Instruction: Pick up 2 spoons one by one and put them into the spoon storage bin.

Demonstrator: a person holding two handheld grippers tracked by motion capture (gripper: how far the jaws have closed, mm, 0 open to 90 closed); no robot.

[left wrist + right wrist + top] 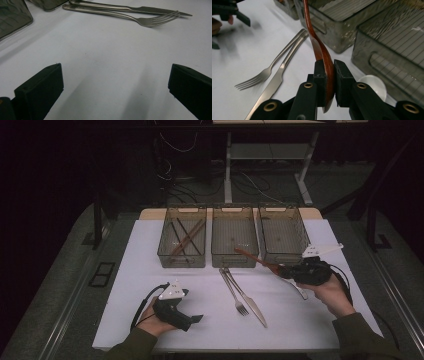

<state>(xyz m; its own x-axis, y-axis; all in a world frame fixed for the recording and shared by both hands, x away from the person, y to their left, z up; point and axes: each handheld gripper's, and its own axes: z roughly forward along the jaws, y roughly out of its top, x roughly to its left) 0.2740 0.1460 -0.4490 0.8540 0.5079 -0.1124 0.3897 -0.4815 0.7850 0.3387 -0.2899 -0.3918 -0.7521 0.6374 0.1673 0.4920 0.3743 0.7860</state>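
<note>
A reddish-brown wooden spoon (319,47) sits edge-up in my right gripper (327,65), which is shut on its bowl end. In the high view the spoon (252,256) slants from that gripper (283,269) toward the front of the middle bin (233,237), its handle tip at the bin's front wall. A steel fork (235,295) and knife (250,301) lie side by side at the table's middle. My left gripper (196,318) rests low at the front left, jaws wide open (115,72) over bare table, with the fork (150,21) and knife (140,9) beyond it.
Three translucent bins stand in a row at the back: the left bin (182,240) holds chopsticks, the right bin (283,236) is beside the right hand. A pale spoon (374,86) lies on the table under the right gripper. The white table (150,270) ends near both forearms.
</note>
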